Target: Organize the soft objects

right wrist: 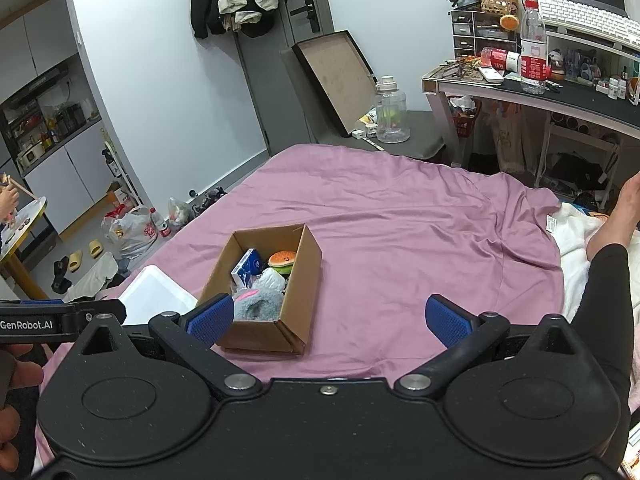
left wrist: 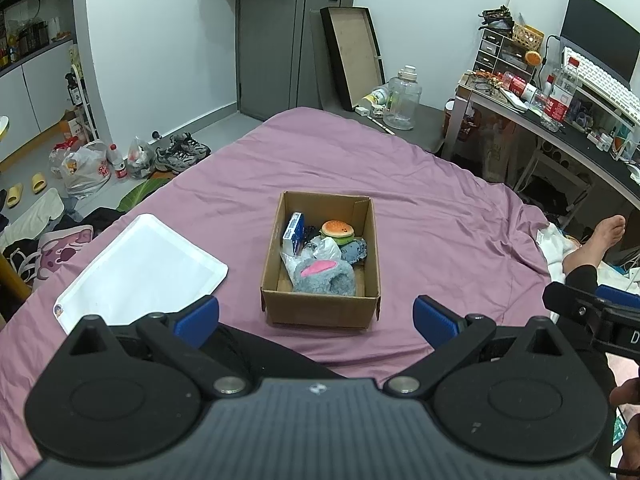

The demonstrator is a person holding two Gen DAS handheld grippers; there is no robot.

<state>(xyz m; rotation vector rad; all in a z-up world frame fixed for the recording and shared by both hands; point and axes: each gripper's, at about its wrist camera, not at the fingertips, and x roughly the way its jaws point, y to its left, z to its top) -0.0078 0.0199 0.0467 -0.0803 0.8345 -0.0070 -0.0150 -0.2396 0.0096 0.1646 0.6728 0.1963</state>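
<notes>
Your left gripper [left wrist: 316, 318] reads "GenRobot.AI" on its side in the right wrist view. One cardboard box [left wrist: 320, 308] sits just ahead of it, holding one burger plush [left wrist: 337, 230], one grey fuzzy slipper [left wrist: 325, 278] and one blue carton [left wrist: 294, 234]. One white tray [left wrist: 144, 272] lies ahead-left. Both your left and right gripper [right wrist: 330, 320] are spread wide, holding nothing.

White lettering "GenRobot.AI" was printed on the black body of the left gripper [right wrist: 60, 322], seen at the left edge of the right wrist view. Only a white "D" was readable on the right gripper [left wrist: 592, 312]. Bottle and bag labels were too blurred to read.
</notes>
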